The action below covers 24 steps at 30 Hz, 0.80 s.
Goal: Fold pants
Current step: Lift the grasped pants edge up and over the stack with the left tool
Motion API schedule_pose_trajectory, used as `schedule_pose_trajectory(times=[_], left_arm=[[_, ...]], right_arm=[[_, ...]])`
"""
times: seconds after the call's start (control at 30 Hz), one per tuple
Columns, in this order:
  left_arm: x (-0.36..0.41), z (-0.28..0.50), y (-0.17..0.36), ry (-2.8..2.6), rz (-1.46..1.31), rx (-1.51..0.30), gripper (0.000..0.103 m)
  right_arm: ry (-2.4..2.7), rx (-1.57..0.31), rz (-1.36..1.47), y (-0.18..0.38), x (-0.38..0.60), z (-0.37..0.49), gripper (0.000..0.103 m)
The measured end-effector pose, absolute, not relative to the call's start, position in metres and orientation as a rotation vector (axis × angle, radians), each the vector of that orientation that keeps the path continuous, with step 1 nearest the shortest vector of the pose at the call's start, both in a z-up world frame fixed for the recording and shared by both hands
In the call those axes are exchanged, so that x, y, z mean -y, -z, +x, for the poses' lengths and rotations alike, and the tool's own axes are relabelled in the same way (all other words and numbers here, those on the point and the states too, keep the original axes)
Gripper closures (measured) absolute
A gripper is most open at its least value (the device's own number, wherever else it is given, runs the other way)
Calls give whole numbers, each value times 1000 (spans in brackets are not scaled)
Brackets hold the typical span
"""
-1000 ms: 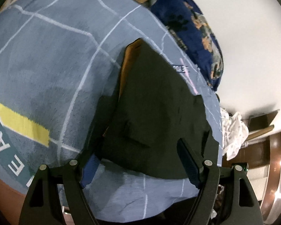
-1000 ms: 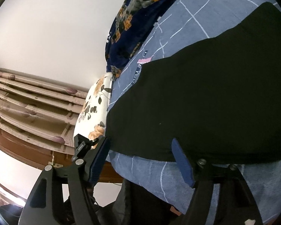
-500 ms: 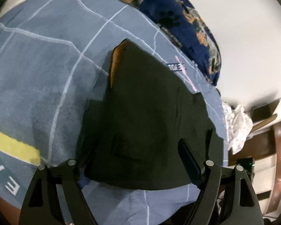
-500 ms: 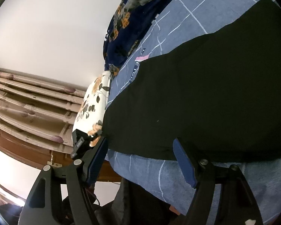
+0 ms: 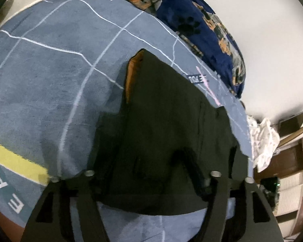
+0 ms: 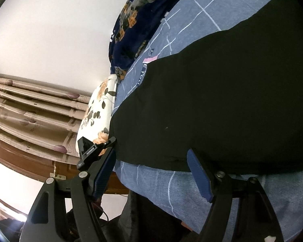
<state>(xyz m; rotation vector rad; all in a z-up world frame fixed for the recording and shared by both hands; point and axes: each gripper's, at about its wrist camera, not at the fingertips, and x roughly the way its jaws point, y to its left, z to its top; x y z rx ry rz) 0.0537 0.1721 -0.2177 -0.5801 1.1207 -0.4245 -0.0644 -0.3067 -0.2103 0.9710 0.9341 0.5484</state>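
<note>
A blue bedspread (image 5: 50, 84) with thin white grid lines covers the bed and fills most of both views; in the left wrist view a wide stretch of it lies bare to the left of the garment, crossed near the lower left edge by a yellow band (image 5: 16, 161) and white letters. The black pants (image 5: 167, 125) lie flat on this cover, folded into a broad dark slab whose near hem runs across the frame just above the gripper bases, with a strip of blue cover between that hem and the bed's near edge. At the far corner an orange lining (image 5: 132, 74) shows along the left edge. A navy blanket with dog and paw prints (image 5: 208, 32) is heaped along the far side against a white wall (image 5: 272, 50), close to the pants' far edge. In the right wrist view a floral pillow (image 6: 99, 109) sits at the bed's corner, beside patterned curtains (image 6: 30, 109). The left gripper (image 5: 143, 167) has just been closing a little, yet its jaws are spread over the pants' near hem, dark cloth between them; whether the pads touch it I cannot tell. The right gripper (image 6: 151, 171) stands spread at the near hem, its blue pads (image 6: 198, 175) clear of the cloth.
</note>
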Motion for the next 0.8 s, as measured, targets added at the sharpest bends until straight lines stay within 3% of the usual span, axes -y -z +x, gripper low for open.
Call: schedule_pose_trajectory(times=[0.07, 0.27, 0.3, 0.4, 0.43, 0.63, 0.8], left_arm=[[-171, 55, 218, 433, -597, -1120, 23], [-163, 59, 214, 409, -546, -1127, 23], [-164, 59, 214, 398, -559, -1132, 26], [-169, 61, 215, 329, -535, -1154, 59], [-173, 61, 217, 330, -552, -1156, 63], [-164, 55, 207, 300, -485, -1117, 75], [-164, 46, 184, 332, -501, -1053, 77]], right_arm=[[-546, -935, 972, 210, 306, -64, 32], [-538, -925, 972, 210, 310, -64, 32], [-533, -922, 974, 211, 311, -65, 32], [-500, -918, 973, 213, 315, -66, 31], [-491, -915, 974, 214, 317, -67, 31], [-435, -892, 974, 215, 330, -69, 31], [-411, -880, 1003, 220, 340, -69, 32]])
